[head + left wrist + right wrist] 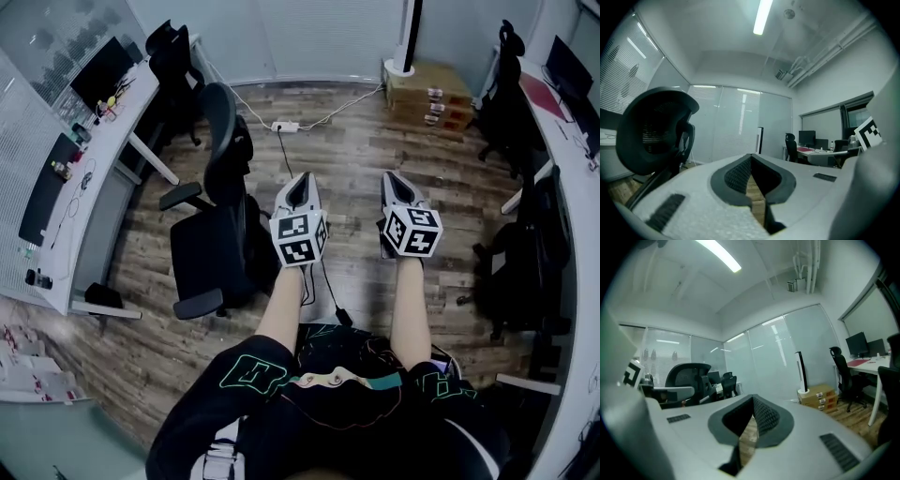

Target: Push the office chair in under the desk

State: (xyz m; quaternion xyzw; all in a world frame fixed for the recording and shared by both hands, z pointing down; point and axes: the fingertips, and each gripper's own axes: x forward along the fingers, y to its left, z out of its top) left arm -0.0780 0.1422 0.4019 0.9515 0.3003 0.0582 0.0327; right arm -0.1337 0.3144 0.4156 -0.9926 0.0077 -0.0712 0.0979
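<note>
The black office chair (220,216) stands on the wooden floor, pulled out from the white desk (94,178) at the left, its seat towards the desk. My left gripper (301,180) is just to the right of the chair's back, apart from it, and shut on nothing. My right gripper (395,178) is farther right, also shut and empty. In the left gripper view the chair's mesh back (654,133) looms at the left, beside the left gripper (751,157). In the right gripper view the chair (686,376) shows left of the right gripper (753,398).
A power strip (284,126) with cables lies on the floor ahead of the grippers. Cardboard boxes (428,94) and a white pole stand at the back. More black chairs (525,262) sit along a second desk (577,187) at the right; another chair (173,47) is at the back left.
</note>
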